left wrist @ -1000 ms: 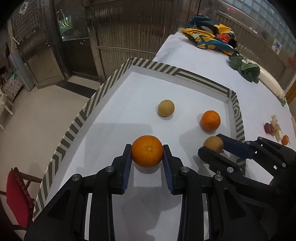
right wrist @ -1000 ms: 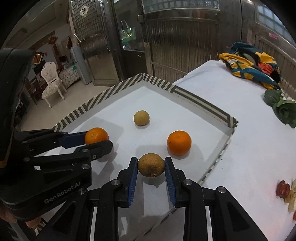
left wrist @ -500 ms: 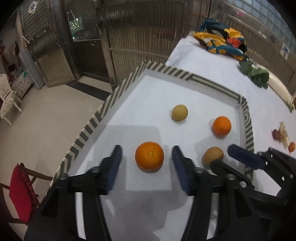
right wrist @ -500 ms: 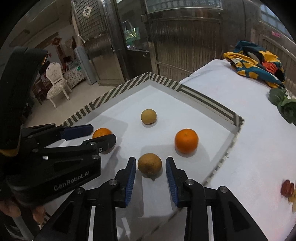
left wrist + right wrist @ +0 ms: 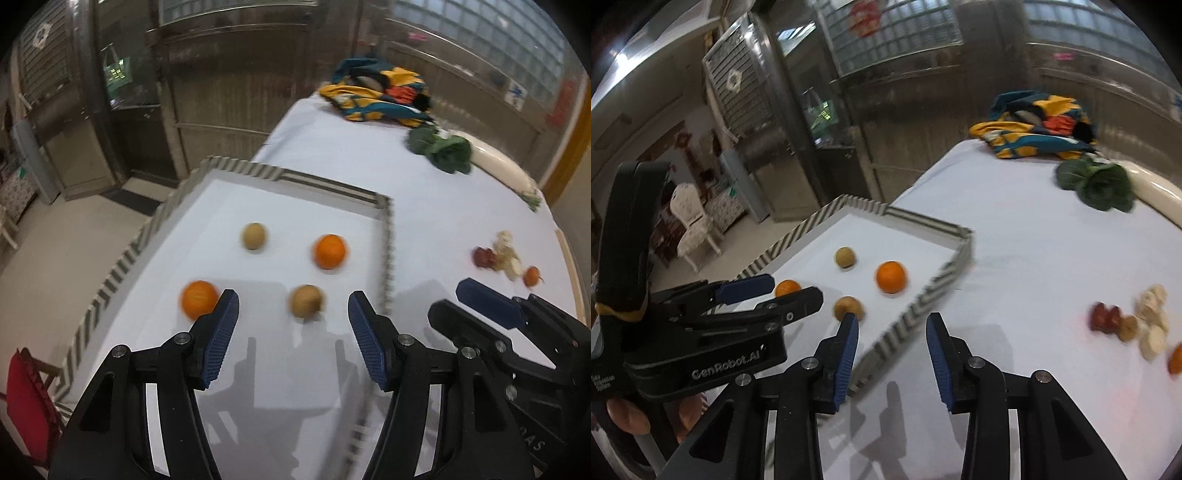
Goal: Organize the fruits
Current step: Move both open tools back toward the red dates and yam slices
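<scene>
A white tray with a striped rim (image 5: pixel 388 258) (image 5: pixel 916 306) holds two oranges (image 5: pixel 330 251) (image 5: pixel 199 299) and two round brown fruits (image 5: pixel 253 236) (image 5: pixel 306 301). The same oranges (image 5: pixel 891 277) (image 5: pixel 788 287) and brown fruits (image 5: pixel 845 256) (image 5: pixel 848 306) show in the right wrist view. My left gripper (image 5: pixel 293 332) (image 5: pixel 792 291) hangs open above the tray's near part, holding nothing. My right gripper (image 5: pixel 892 332) (image 5: pixel 452 301) is over the tray's right rim; its jaws are opening with nothing between them.
Small red fruits (image 5: pixel 1104 315), pale pieces (image 5: pixel 1152 321) and a tiny orange fruit (image 5: pixel 532 276) lie on the tablecloth right of the tray. Further back are a green leafy vegetable (image 5: pixel 443 151), a white radish (image 5: pixel 498 168) and a colourful cloth (image 5: pixel 376 92). A red chair (image 5: pixel 26 398) stands below left.
Both grippers opened and let go of their fruit, the left its orange, the right its brown fruit. Both pulled back, rose and swung right; the fruit stayed in the tray.
</scene>
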The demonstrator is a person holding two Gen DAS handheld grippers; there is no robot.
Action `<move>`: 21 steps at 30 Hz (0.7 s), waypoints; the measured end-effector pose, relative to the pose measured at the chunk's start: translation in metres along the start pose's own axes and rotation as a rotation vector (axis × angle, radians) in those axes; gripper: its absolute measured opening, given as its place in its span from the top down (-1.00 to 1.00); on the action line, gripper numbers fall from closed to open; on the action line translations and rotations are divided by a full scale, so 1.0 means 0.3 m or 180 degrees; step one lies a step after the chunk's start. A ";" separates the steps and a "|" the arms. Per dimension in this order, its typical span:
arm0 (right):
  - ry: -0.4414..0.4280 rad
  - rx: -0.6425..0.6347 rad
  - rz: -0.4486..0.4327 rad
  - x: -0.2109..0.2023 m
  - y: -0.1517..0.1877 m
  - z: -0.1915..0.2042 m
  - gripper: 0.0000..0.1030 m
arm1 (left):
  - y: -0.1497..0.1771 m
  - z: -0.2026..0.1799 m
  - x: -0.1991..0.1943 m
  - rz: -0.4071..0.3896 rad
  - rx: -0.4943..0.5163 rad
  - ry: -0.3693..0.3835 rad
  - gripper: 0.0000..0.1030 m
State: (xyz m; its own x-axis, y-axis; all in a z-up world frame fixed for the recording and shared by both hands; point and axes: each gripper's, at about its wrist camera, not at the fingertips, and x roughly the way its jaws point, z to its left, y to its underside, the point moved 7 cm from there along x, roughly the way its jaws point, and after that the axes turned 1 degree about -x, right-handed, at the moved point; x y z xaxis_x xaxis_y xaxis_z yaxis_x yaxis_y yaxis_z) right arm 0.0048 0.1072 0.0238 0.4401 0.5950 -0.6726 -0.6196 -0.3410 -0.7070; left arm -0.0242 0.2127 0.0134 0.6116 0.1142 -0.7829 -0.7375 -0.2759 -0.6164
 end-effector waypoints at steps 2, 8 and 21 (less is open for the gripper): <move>0.0041 0.0049 -0.0031 -0.035 0.014 -0.031 0.28 | 0.009 -0.051 -0.005 0.0014 0.0053 0.0084 -0.20; 0.0187 0.0203 -0.0085 -0.127 0.069 -0.141 0.27 | 0.033 -0.200 -0.016 0.0022 0.0258 0.0253 -0.20; 0.0546 0.0595 -0.0088 -0.278 0.221 -0.434 0.27 | 0.095 -0.453 0.018 0.0181 0.0533 0.0600 -0.20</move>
State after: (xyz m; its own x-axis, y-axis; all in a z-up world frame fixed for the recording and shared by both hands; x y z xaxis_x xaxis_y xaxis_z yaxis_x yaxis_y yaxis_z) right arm 0.0115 -0.0598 0.0045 0.5525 0.4646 -0.6920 -0.7082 -0.1761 -0.6837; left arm -0.0029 0.0759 0.0031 0.5986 -0.0811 -0.7969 -0.7999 -0.1131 -0.5894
